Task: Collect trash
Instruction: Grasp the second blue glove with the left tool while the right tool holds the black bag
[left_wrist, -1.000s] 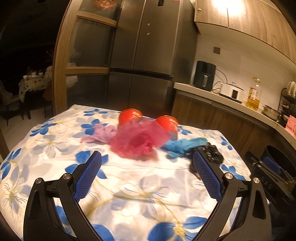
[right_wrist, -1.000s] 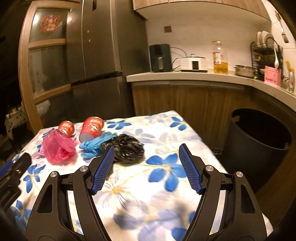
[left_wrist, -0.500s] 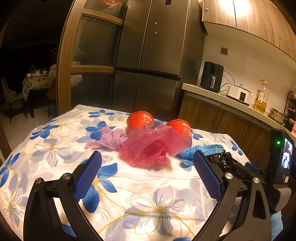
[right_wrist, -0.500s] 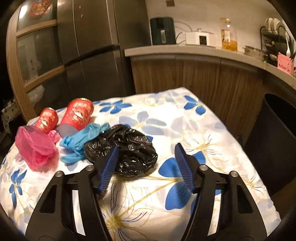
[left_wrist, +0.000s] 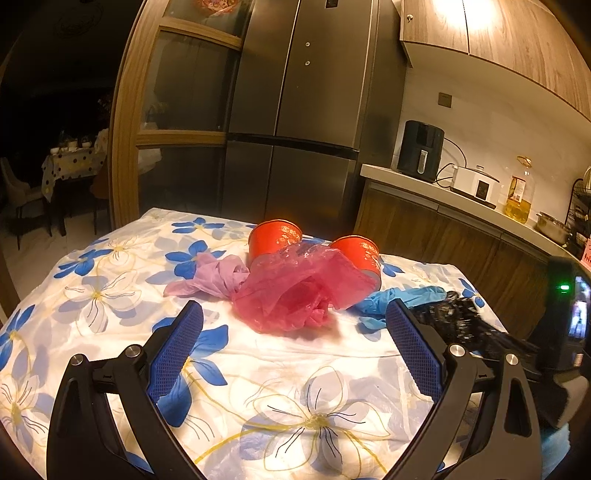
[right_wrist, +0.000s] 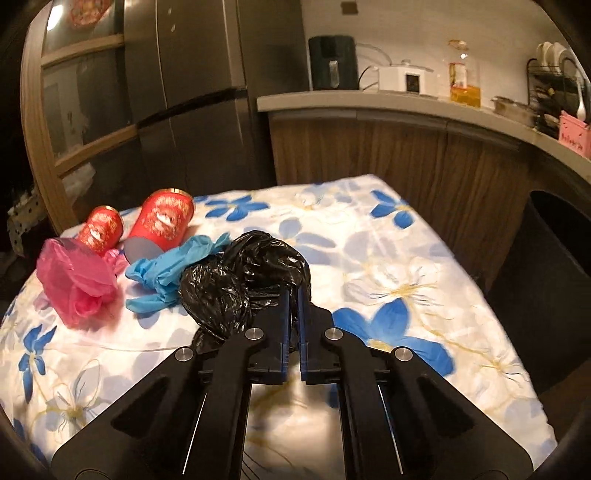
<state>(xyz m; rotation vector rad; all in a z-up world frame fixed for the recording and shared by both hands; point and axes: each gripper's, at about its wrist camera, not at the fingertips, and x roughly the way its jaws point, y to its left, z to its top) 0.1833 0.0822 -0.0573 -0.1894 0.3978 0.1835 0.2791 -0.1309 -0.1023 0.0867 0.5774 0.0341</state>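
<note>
The right gripper (right_wrist: 293, 291) is shut on a fold of a crumpled black plastic bag (right_wrist: 236, 291), which lies on the flowered tablecloth (right_wrist: 406, 266). Left of the bag lie a blue glove (right_wrist: 173, 269), a pink plastic bag (right_wrist: 74, 284) and two red paper cups (right_wrist: 162, 225) on their sides. In the left wrist view my left gripper (left_wrist: 293, 308) stands open above the cloth, just short of the pink plastic bag (left_wrist: 295, 291), with nothing between its fingers. A purple glove (left_wrist: 210, 277) lies left of that bag, the blue glove (left_wrist: 399, 297) and black bag (left_wrist: 450, 314) to its right.
A dark round bin (right_wrist: 546, 295) stands on the floor off the table's right edge. Behind the table are a steel fridge (left_wrist: 295, 129) and a wooden counter (right_wrist: 406, 107) with appliances and an oil bottle. The near cloth (left_wrist: 295, 406) is bare.
The right gripper has moved forward and down to the black bag and shut on it. The left gripper has stayed open and has hardly shifted.
</note>
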